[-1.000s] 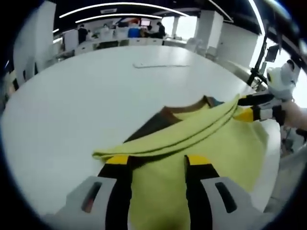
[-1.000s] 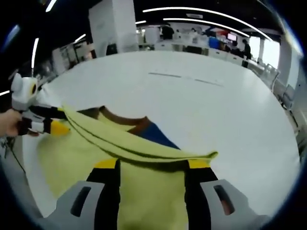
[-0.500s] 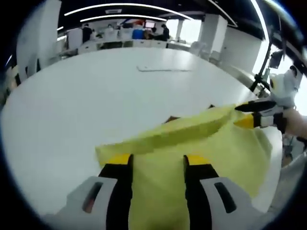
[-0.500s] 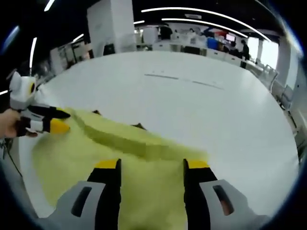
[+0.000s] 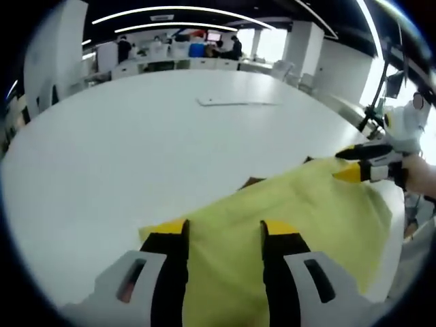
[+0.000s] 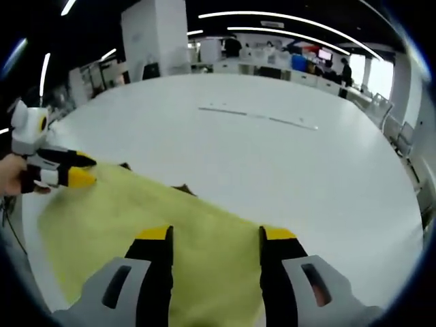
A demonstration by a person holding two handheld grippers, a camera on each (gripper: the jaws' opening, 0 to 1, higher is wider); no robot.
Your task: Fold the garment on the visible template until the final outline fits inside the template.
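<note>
Garment (image 5: pixel 300 218) lies as a yellow sheet on the white table (image 5: pixel 136 136), its far folded edge stretched between the two grippers and running across both views; that edge looks like its long axis. A small dark patch (image 6: pixel 182 189), perhaps the template or the collar, peeks past the edge. The left gripper (image 5: pixel 221 228) and the right gripper (image 6: pixel 214 235) each have their yellow-tipped jaws over the cloth near a corner; I cannot tell whether either grips it. One fold seems laid; fit inside the template cannot be judged yet, so further folds probably remain.

A broad white table (image 5: pixel 136 136) stands in an open office with white pillars (image 6: pixel 153 34) and curved ceiling light strips (image 5: pixel 177 8).
</note>
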